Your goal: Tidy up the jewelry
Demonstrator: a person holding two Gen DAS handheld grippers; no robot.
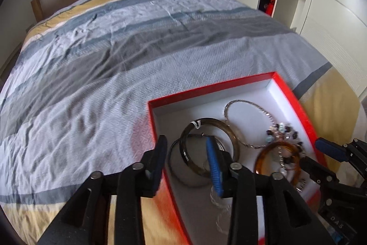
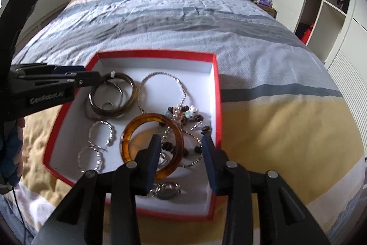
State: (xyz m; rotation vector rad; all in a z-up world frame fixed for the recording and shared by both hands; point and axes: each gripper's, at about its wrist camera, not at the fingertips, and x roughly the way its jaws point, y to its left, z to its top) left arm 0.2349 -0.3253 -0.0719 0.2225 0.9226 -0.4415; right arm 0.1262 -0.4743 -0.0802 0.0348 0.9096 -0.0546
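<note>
Two grippers over the red box on the bed, and both are partly open with nothing between the pads as far as I can see. My left gripper straddles the box's left wall, one finger outside, one inside over the dark bangles. My right gripper hangs over the near right part of the box, above the amber bangle, not touching it.

Everything's in the box: silver chain loop toward the far side, bead necklace tangled on the right, two small silver bracelets near left, and what looks like a watch at the near wall.

Handling guess: bangles are light, rigid and slick, so I'd pinch across the rim rather than the outside curve. The amber one probably chips if dropped. The beads and chains are floppy and will drag neighbours along, so I'd grab one strand clear of the tangle.
</note>
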